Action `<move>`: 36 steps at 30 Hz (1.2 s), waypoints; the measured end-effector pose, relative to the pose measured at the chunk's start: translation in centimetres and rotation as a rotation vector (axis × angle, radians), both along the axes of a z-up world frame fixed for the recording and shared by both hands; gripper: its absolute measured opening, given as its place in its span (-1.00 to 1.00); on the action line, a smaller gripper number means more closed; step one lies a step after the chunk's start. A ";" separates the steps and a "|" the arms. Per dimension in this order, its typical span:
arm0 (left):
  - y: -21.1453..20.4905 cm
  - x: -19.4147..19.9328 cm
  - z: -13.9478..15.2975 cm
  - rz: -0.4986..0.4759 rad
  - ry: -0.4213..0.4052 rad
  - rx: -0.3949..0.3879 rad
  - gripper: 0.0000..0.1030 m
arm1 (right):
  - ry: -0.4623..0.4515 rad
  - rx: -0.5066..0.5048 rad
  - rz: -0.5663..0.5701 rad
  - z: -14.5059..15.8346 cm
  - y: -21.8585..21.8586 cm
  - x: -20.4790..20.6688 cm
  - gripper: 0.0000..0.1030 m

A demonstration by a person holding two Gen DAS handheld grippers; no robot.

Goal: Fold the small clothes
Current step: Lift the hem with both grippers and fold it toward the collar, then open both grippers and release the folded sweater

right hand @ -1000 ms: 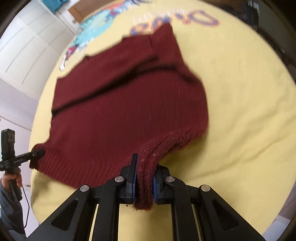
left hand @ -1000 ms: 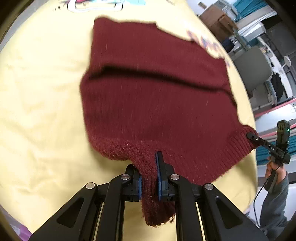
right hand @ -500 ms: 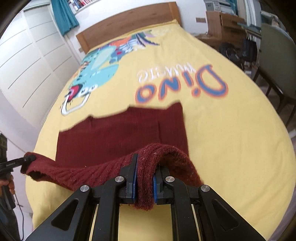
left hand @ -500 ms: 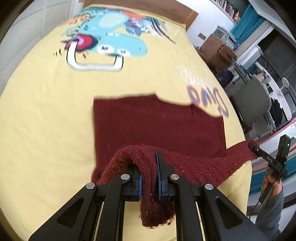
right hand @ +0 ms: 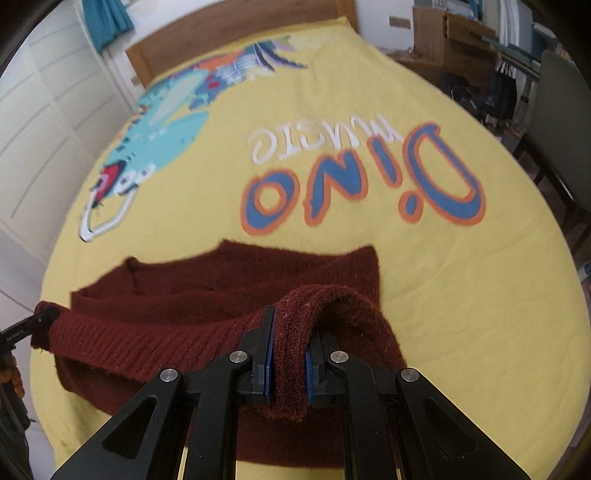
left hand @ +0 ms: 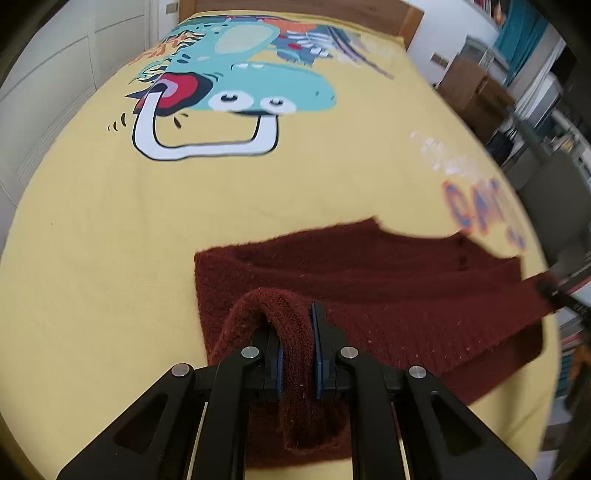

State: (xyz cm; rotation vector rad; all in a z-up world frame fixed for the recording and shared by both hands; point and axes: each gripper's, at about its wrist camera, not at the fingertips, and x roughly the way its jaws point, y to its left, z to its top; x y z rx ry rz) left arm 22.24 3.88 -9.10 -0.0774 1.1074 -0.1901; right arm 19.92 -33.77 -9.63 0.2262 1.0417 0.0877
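Surface: a bed under a yellow bedspread (left hand: 110, 258), smooth woven cotton with faint creases, filling both views ahead of the grippers. Printed on it, far ahead and left of the left gripper (left hand: 297, 354), a teal cartoon dinosaur (left hand: 251, 88) with red mouth and white outlined jaw; ahead of the right gripper (right hand: 288, 354), upside-down lettering (right hand: 354, 192) in blue with orange edging, white script above it.

Room, left to right: white panelled wardrobe doors (right hand: 33, 122) left of the bed; a teal curtain (right hand: 105, 22); a wooden headboard (right hand: 236, 33) at the far end; brown wooden furniture (right hand: 447, 37); dark bags (right hand: 500, 94) on the floor; a grey chair back (right hand: 561, 110) at far right.

Item: one dark red knitted sweater (left hand: 388, 280), fuzzy wool, ribbed thick hem (right hand: 147, 343), lying directly ahead of both grippers on the near part of the bedspread. Its far part lay flat, neckline edge furthest away; its near hem was raised off the bed and stretched between the two grippers, sagging slightly in the middle.

Left gripper: black fingers with blue pads (left hand: 317, 354), jaws closed tight on a bunched fold of the hem, cloth hanging below the pads.

Right gripper: same build, jaws likewise pinched on the hem's other corner, a rolled loop of knit arching over the pads (right hand: 266, 354).
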 end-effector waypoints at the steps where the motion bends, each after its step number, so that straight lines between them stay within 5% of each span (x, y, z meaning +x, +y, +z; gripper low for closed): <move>1: -0.2 0.1 -0.6 0.001 0.002 0.018 -0.79 | 0.015 -0.004 0.000 -0.7 0.1 0.3 -0.76; 6: -0.3 0.5 -2.7 0.041 0.043 0.049 -0.70 | 0.025 -0.015 -0.001 -2.4 0.3 0.9 -0.70; 10: -0.4 0.4 -1.9 0.049 0.029 0.050 -0.02 | 0.022 -0.060 -0.013 -2.5 0.5 0.8 -0.21; 12: -0.5 0.1 -0.8 0.057 0.013 0.045 0.21 | 0.012 -0.062 -0.016 -2.3 0.5 0.5 0.29; 14: -0.6 -0.4 0.6 0.073 -0.021 0.055 0.44 | -0.016 -0.087 -0.014 -1.5 0.6 0.1 0.56; 19: -1.8 -1.7 3.1 0.033 -0.077 0.049 0.96 | -0.086 -0.162 0.015 0.5 1.9 -1.1 0.70; 23: -3.7 -3.2 3.7 -0.019 -0.104 0.046 0.97 | -0.131 -0.172 0.062 1.6 3.8 -2.4 0.99; 29: -6.4 -4.6 1.1 -0.078 -0.084 0.054 0.97 | -0.135 -0.168 0.146 0.6 7.9 -4.0 0.99; 36: -8.2 -6.3 -4.3 -0.095 -0.003 0.101 0.97 | -0.071 -0.170 0.186 -4.1 11.0 -5.9 0.99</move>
